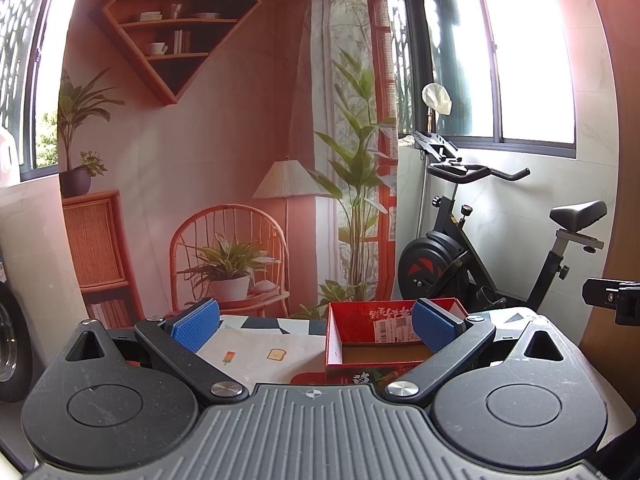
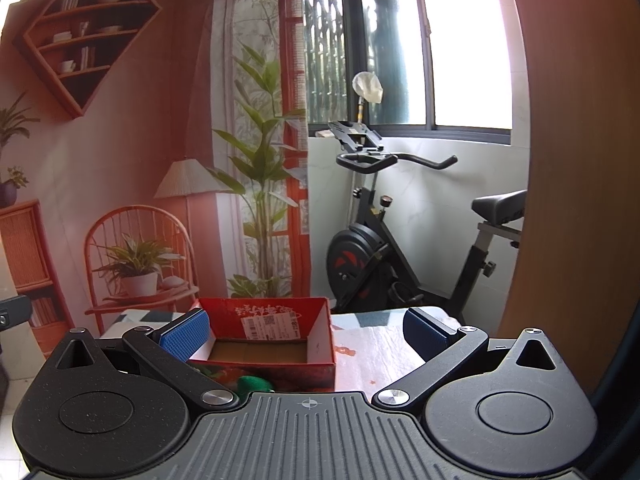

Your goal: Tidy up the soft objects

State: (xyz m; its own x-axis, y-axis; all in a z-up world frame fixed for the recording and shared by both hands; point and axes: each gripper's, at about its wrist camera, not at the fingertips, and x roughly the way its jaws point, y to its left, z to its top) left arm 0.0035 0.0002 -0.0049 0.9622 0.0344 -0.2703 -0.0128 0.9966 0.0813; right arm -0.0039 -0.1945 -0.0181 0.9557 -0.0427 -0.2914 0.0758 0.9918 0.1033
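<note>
The left claw is seen spread wide, its two blue textured pads well apart and nothing held between them. Beyond it, an open red cardboard box with a white shipping label on its inner back wall stands on the worktop, which is covered by a pale cloth printed with small pictures – an ice lolly and a slice of toast. The right-hand pad of this claw overlaps the box's right wall in the view; whether they touch cannot be told. The box's brown floor is bare where it can be seen.

The right claw is likewise held open and empty, with the same red box lying between its fingers and nearer the left pad. Just in front of the box, at the claw body's upper edge, a small green soft object is partly seen on the worktop; its shape cannot be made out – most of it is hidden.

Behind the box a printed fabric backdrop showing an orange room with shelves, a chair and potted plants is hung. To the right of the box, further back, a black exercise bike stands below a dark-framed window. At the right edge of the left wrist view, level with the box, a black piece of hardware is visible.
</note>
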